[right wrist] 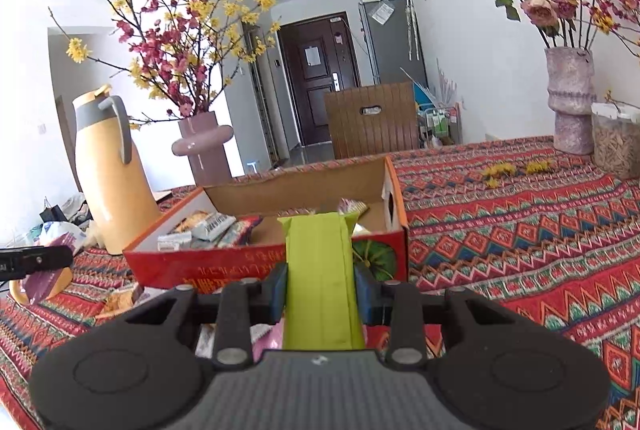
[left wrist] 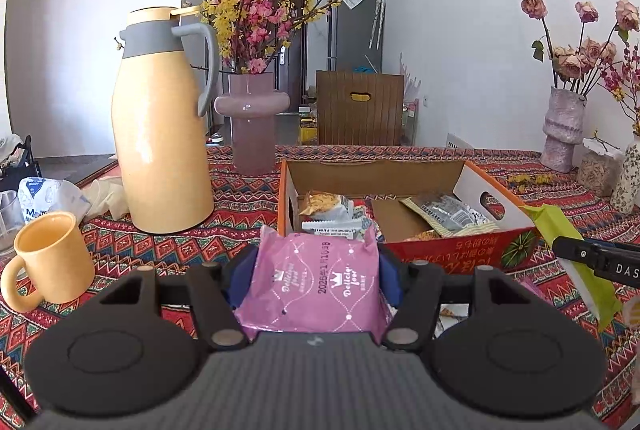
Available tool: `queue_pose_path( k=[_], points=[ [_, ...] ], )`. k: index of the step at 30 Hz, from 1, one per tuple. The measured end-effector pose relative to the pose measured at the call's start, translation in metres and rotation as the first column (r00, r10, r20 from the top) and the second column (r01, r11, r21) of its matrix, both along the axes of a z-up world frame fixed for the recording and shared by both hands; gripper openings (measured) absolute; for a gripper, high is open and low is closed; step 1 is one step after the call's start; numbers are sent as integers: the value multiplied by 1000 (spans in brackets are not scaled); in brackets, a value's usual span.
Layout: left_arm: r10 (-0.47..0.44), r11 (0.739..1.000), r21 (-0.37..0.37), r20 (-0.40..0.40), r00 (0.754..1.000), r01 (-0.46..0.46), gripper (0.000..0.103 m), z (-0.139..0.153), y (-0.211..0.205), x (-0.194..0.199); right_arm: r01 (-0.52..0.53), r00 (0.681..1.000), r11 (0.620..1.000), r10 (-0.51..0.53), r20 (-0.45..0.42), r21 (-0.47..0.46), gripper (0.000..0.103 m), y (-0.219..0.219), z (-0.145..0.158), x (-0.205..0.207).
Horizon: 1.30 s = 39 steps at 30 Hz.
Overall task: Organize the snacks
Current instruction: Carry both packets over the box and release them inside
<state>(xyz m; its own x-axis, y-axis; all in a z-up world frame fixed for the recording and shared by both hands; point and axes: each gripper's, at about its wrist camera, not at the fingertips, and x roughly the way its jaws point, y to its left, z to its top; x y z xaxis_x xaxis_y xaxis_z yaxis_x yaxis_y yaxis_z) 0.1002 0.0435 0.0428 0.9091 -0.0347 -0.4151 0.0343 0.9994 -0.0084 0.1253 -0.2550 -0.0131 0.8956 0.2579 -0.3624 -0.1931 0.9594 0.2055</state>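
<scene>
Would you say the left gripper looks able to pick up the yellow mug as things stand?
Probably not yet: the left gripper already has its jaws closed on a pink snack packet. The yellow mug itself stands unobstructed on the tablecloth, so the way is free once the packet is dropped.

White walls (right wrist: 472, 41), dark door (right wrist: 316, 85), wooden chair (right wrist: 372, 121), daylight.

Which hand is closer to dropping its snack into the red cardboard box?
Probably right. The right gripper holds its green snack packet with the tip already over the red cardboard box rim. The left gripper holds its pink snack packet just short of it.
</scene>
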Motion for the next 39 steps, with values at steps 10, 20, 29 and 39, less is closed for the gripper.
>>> queue_pose_path(
  k=[10,20,29,39],
  points=[
    [25,999,-22,30,999,-24,63,15,-4,30,-22,997,1000,21,72,5,34,14,24,30],
    [55,997,-49,21,998,-54,63,23,-10,81,-29,996,999,28,90,14,34,32,37,73],
    [101,994,-47,-15,995,-101,63,16,-21,130,-25,998,1000,25,65,3,34,49,36,125],
    [184,983,-15,-58,981,-185,63,-20,-23,170,47,999,998,-46,12,-38,34,54,3,158]
  ],
)
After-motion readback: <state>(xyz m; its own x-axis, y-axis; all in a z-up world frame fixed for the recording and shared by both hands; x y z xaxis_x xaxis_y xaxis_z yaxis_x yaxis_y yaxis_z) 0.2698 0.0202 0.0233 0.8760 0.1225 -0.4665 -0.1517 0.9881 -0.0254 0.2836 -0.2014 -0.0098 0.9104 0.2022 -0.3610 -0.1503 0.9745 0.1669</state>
